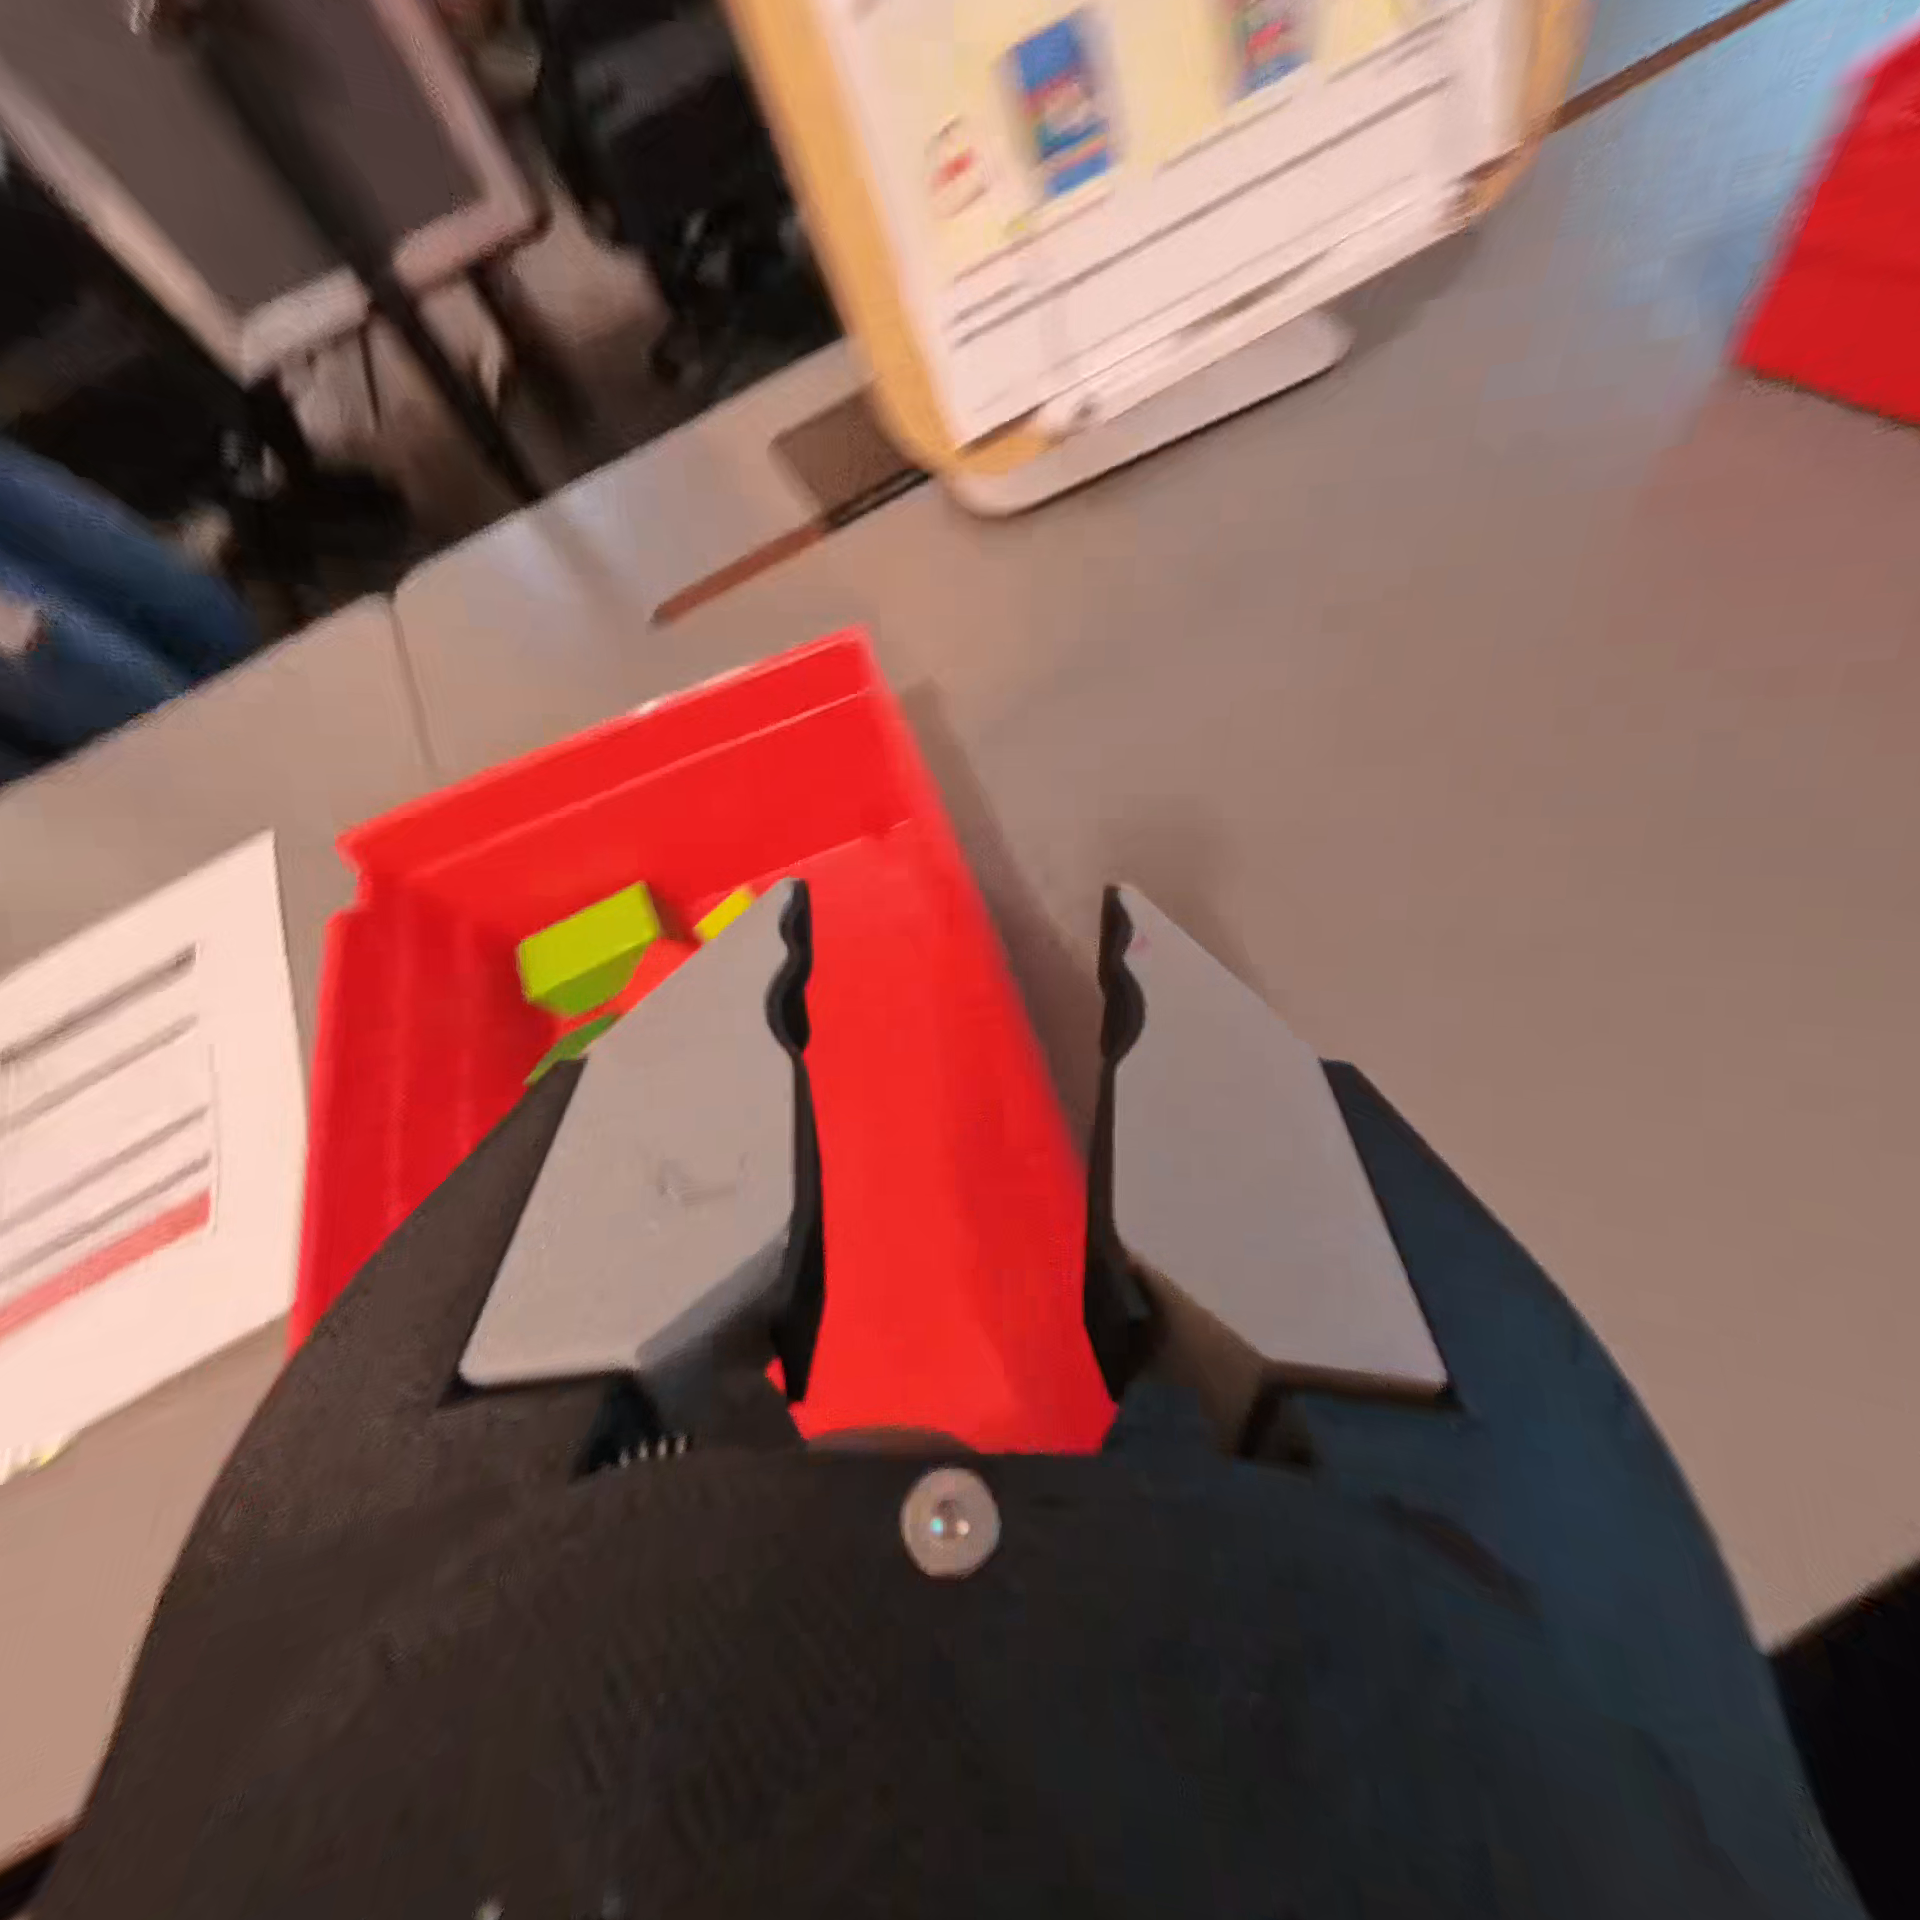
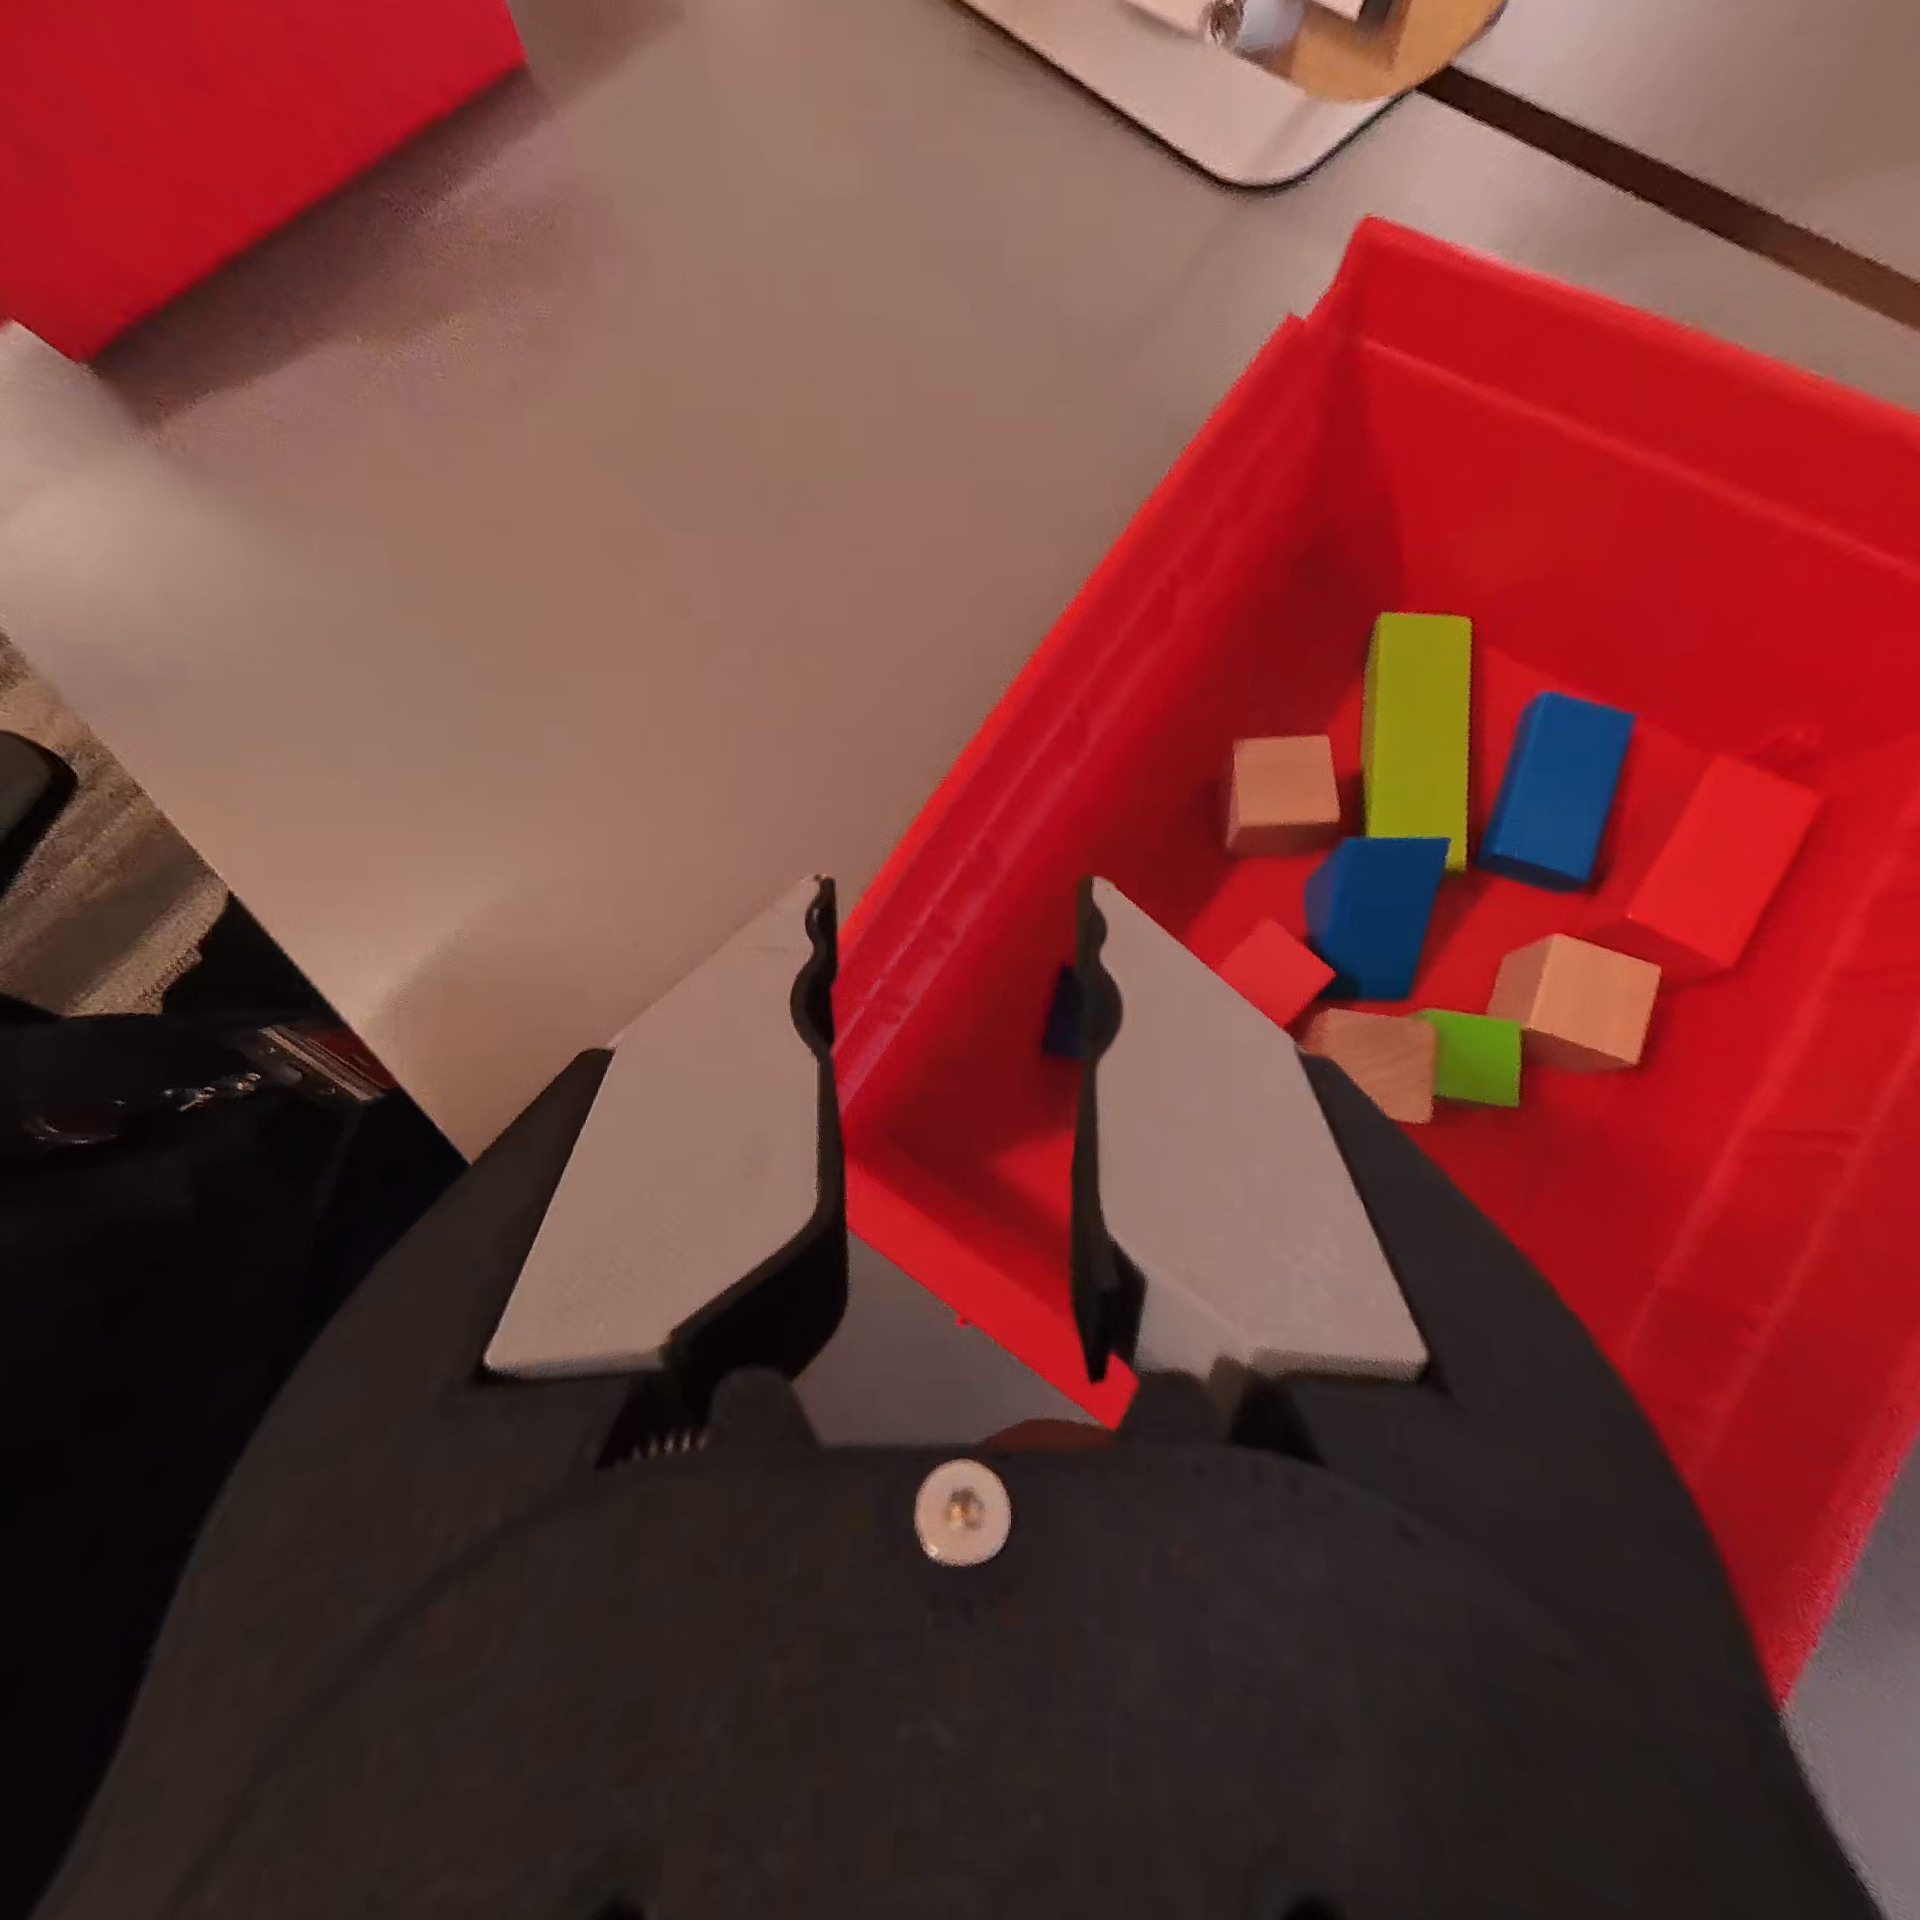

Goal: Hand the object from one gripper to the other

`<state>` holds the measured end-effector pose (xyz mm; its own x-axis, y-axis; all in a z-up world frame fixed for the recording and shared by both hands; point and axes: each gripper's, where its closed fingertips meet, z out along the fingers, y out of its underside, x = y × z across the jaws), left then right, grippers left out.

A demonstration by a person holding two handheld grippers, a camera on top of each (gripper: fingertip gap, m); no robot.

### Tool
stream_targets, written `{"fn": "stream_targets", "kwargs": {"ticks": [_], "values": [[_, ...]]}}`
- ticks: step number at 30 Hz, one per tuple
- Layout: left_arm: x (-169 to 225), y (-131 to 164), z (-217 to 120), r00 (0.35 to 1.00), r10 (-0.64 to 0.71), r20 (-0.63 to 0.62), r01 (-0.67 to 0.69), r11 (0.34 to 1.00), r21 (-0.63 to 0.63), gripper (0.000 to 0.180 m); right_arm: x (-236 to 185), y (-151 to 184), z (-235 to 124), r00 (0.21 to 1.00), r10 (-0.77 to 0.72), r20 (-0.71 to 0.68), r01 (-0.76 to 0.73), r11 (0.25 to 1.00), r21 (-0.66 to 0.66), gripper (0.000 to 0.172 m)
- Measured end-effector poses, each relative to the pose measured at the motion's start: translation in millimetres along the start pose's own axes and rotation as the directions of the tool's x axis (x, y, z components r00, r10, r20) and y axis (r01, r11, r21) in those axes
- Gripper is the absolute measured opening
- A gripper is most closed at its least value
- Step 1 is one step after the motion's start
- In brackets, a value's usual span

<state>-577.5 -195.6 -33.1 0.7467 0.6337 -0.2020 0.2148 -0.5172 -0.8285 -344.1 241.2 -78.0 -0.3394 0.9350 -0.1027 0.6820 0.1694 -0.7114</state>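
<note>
grey fingers apart over the red bin

grey fingertips of the left gripper [image 1: 951, 914] stand wide apart with nothing between them, poised over the right wall of the red bin [image 1: 935, 1039]. the right gripper [image 2: 951, 904] is parted too, bare, straddling the bin's near left wall [image 2: 935, 987]. neither holds a block. the blocks lie loose on the bin floor: a long lime block [image 2: 1418, 727], two blue ones [image 2: 1553, 790] [image 2: 1371, 920], plain wooden cubes [image 2: 1283, 795], a small green piece [image 2: 1475, 1055]. beyond, the grey table [image 2: 623, 520] carries a framed sheet on a stand [image 1: 1143, 208].
</note>
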Motion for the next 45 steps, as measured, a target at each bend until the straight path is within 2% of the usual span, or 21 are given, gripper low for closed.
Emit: {"fn": "stream_targets", "kwargs": {"ticks": [2, 4, 6, 8, 10, 16, 19, 22, 24, 27, 29, 31, 33, 35, 37, 39, 41, 42, 43, 44, 45], "values": [[-43.8, 13.4, 25.1, 0.995, -0.099, 0.01, 0.1, 0.992, -0.078, 0.054, -7.2, -4.0, 1.7, 1.0, 0.005, 0.006, -0.005, 1.0, 0.029, 0.043], [-65.9, 26.5, 56.6, 0.985, -0.171, -0.028, 0.166, 0.975, -0.145, 0.053, -13.4, -4.2, 7.6, 1.0, 0.012, 0.016, -0.013, 0.999, 0.031, 0.043], [-64.2, 44.6, 87.3, 0.98, -0.153, -0.131, 0.118, 0.962, -0.245, 0.049, -17.3, -2.0, 14.9, 1.0, 0.009, 0.016, -0.009, 1.0, 0.011, 0.044], [-71.3, 68.7, 112.4, 0.983, -0.124, -0.132, 0.067, 0.926, -0.371, 0.055, -20.3, 0.4, 20.6, 1.0, 0.005, 0.014, -0.005, 1.0, -0.013, 0.045], [-77.1, 83.5, 132.1, 0.982, -0.141, -0.122, 0.071, 0.888, -0.455, 0.057, -24.3, 0.6, 23.9, 1.0, 0.004, 0.02, -0.004, 1.0, -0.024, 0.045], [-83.3, 123.6, 160.7, 0.986, -0.145, -0.08, 0.056, 0.747, -0.662, 0.043, -31.9, -2.0, 23.9, 0.999, -0.02, 0.027, 0.02, 1.0, -0.02, 0.045], [-88.8, 121.5, 169.0, 0.988, -0.148, -0.052, 0.078, 0.751, -0.655, 0.032, -35.7, -3.0, 23.1, 0.999, -0.028, 0.041, 0.029, 1.0, -0.008, 0.045], [-86.2, 113.5, 174.5, 0.983, -0.169, -0.066, 0.094, 0.783, -0.614, 0.03, -42.6, -3.9, 23.8, 0.997, -0.042, 0.063, 0.042, 0.999, 0.002, 0.045], [-86.4, 100.8, 172.9, 0.986, -0.156, -0.057, 0.099, 0.829, -0.55, 0.03, -51.9, -6.3, 23.7, 0.994, -0.056, 0.092, 0.055, 0.998, 0.018, 0.046], [-78.2, 42.6, 147.5, 1.0, 0.013, -0.026, -0.02, 0.957, -0.288, 0.03, -74.9, -19.4, 25.5, 0.983, -0.07, 0.171, 0.058, 0.996, 0.074, 0.046], [-39.7, -6.5, 114.2, 0.981, 0.191, -0.044, -0.194, 0.978, -0.073, 0.029, -94.6, -36.0, 32.6, 0.968, -0.075, 0.241, 0.049, 0.993, 0.112, 0.051], [25.5, -42.0, 80.0, 0.918, 0.386, -0.092, -0.378, 0.921, 0.097, 0.029, -115.9, -62.1, 44.4, 0.951, -0.083, 0.299, 0.037, 0.987, 0.156, 0.056], [86.5, -63.4, 53.7, 0.825, 0.561, -0.068, -0.539, 0.818, 0.204, 0.029, -141.5, -96.1, 57.0, 0.929, -0.083, 0.36, 0.006, 0.978, 0.211, 0.059], [140.1, -77.9, 34.4, 0.739, 0.672, -0.041, -0.632, 0.713, 0.303, 0.029, -166.3, -132.9, 70.2, 0.906, -0.089, 0.413, -0.027, 0.963, 0.268, 0.062], [178.5, -83.8, 24.0, 0.686, 0.726, -0.041, -0.668, 0.652, 0.359, 0.029, -186.3, -163.1, 83.4, 0.88, -0.073, 0.47, -0.079, 0.952, 0.296, 0.064], [201.3, -86.0, 19.0, 0.652, 0.758, -0.032, -0.692, 0.611, 0.386, 0.029, -202.4, -177.4, 96.1, 0.848, -0.056, 0.527, -0.107, 0.956, 0.274, 0.067], [206.9, -89.0, 18.3, 0.637, 0.771, 0.014, -0.715, 0.585, 0.383, 0.029, -215.6, -177.5, 106.0, 0.817, -0.056, 0.574, -0.102, 0.966, 0.239, 0.06], [208.4, -88.5, 18.4, 0.633, 0.774, 0.018, -0.72, 0.579, 0.382, 0.029, -217.4, -174.6, 112.9, 0.819, -0.056, 0.57, -0.087, 0.971, 0.221, 0.048], [207.6, -86.7, 20.0, 0.629, 0.777, 0.022, -0.727, 0.578, 0.369, 0.029, -219.8, -173.0, 116.8, 0.812, -0.056, 0.581, -0.082, 0.974, 0.21, 0.043], [204.7, -84.4, 24.0, 0.626, 0.78, 0.031, -0.738, 0.579, 0.347, 0.029, -224.0, -172.6, 117.0, 0.79, -0.051, 0.611, -0.091, 0.976, 0.2, 0.026], [203.9, -82.4, 26.5, 0.627, 0.779, 0.027, -0.738, 0.582, 0.342, 0.029, -223.5, -171.8, 119.8, 0.792, -0.052, 0.609, -0.086, 0.977, 0.195, 0.026]]}}
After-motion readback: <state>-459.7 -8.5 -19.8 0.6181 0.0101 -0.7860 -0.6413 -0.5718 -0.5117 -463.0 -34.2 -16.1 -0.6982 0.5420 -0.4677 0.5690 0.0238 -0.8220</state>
